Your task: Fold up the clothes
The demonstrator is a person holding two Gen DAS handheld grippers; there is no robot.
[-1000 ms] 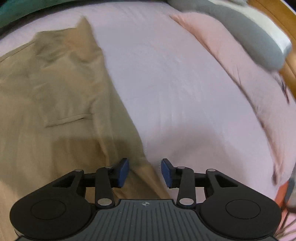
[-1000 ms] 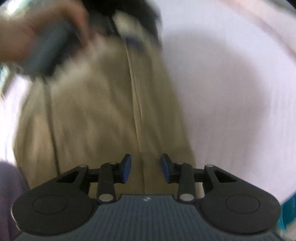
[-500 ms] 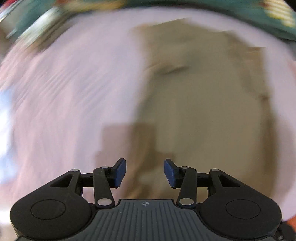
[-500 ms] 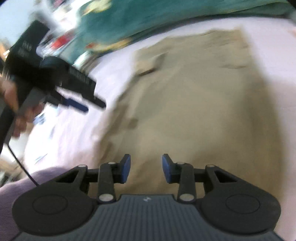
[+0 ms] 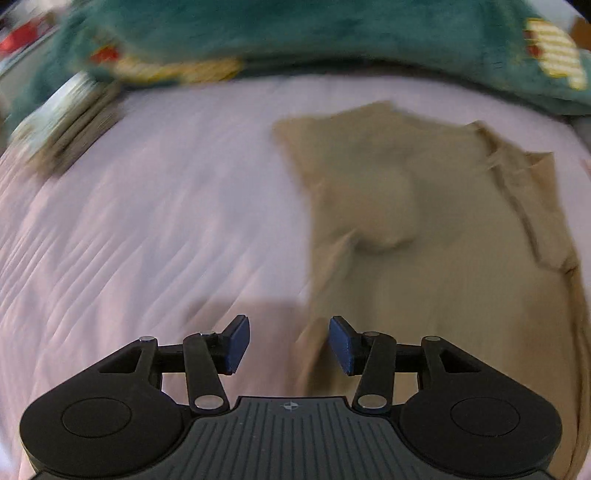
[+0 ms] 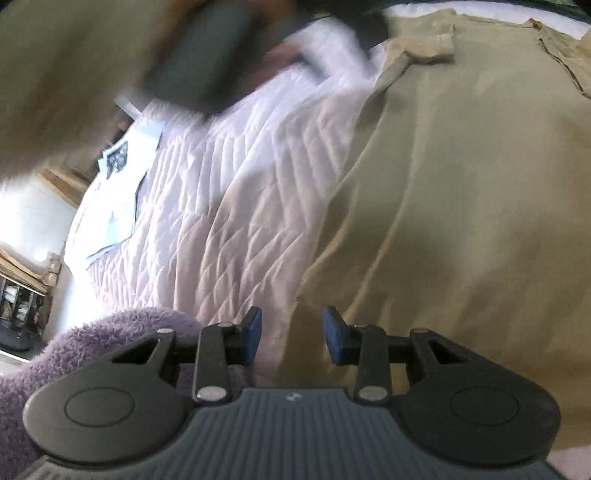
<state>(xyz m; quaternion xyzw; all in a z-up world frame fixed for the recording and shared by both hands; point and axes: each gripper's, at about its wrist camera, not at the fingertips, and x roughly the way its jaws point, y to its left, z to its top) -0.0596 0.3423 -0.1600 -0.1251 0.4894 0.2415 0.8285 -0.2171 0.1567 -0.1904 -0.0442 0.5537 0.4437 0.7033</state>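
A tan pair of trousers (image 5: 436, 236) lies spread on a pale pink quilted bed cover (image 5: 147, 221). In the left wrist view my left gripper (image 5: 289, 343) is open and empty, hovering over the garment's left edge near its lower end. In the right wrist view the same tan garment (image 6: 461, 192) fills the right half, and my right gripper (image 6: 291, 339) is open and empty just above its left edge. The other hand-held gripper (image 6: 207, 62) shows as a dark blur at the top of the right wrist view.
A teal plush blanket (image 5: 295, 33) lies along the far side of the bed. A purple fleece cloth (image 6: 74, 354) sits by my right gripper's left side. Papers (image 6: 122, 184) lie on the bed cover (image 6: 229, 206) near its far left edge.
Both grippers have swung round over the bed and come lower towards the garment's left edge. Both stay open and empty. The left gripper now sits blurred at the top of the right view.
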